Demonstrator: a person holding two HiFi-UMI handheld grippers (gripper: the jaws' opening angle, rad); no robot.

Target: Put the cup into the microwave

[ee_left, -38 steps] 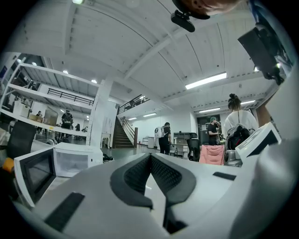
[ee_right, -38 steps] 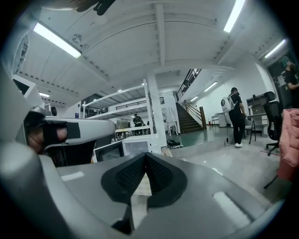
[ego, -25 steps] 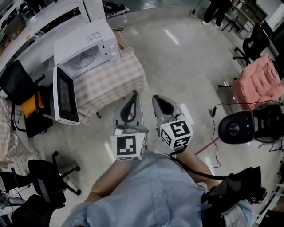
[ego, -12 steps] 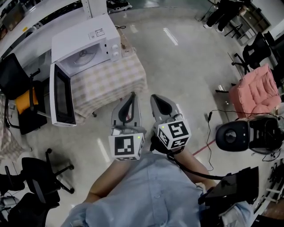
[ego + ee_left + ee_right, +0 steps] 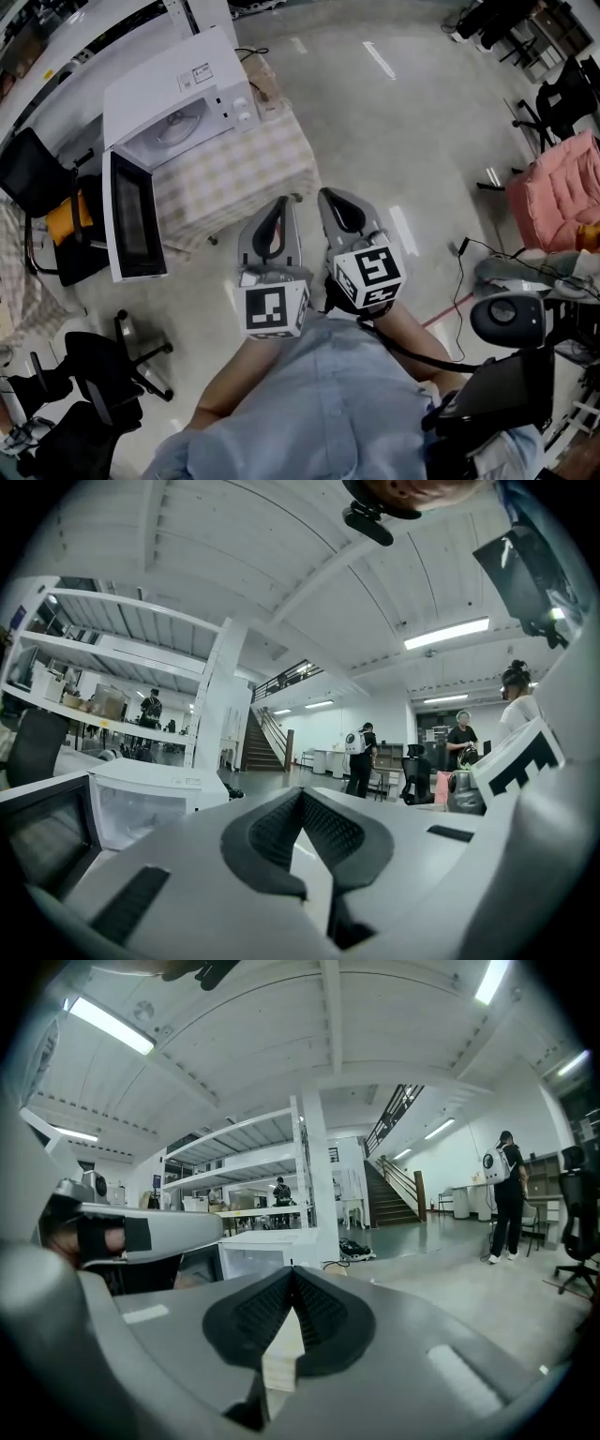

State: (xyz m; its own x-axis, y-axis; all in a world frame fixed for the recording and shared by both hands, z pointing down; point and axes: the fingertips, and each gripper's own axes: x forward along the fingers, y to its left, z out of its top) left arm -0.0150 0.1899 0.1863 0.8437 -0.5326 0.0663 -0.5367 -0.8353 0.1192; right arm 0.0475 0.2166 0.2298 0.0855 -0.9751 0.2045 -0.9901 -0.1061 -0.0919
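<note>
Shifted since a second ago: the pink cushioned chair (image 5: 562, 183), well to the right of the microwave (image 5: 173, 89), is sliding toward the picture's right edge. The microwave itself is keeping about its place at upper left.

1. Left gripper (image 5: 282, 201): hanging nearest the wearer, well short of the microwave and to its lower right. Its jaws are meeting at the tips and are gripping nothing.
2. Right gripper (image 5: 327, 194): riding just beside the left one, on the side away from the microwave. Its jaws are likewise pressing together on nothing.
3. Checked tablecloth (image 5: 244, 169): draping the table that is carrying the microwave, between the grippers and the oven.
4. Microwave door (image 5: 136, 225): standing swung fully open, hanging off the microwave's near left side. The cavity is showing pale, with no cup inside that can be made out.
5. Cup: showing in no view, so its place is not to be told.

Progress, as a judgement: hardly begun. The door is already standing open. Finding the cup, gripping it, carrying it over and setting it in the cavity are all remaining.
</note>
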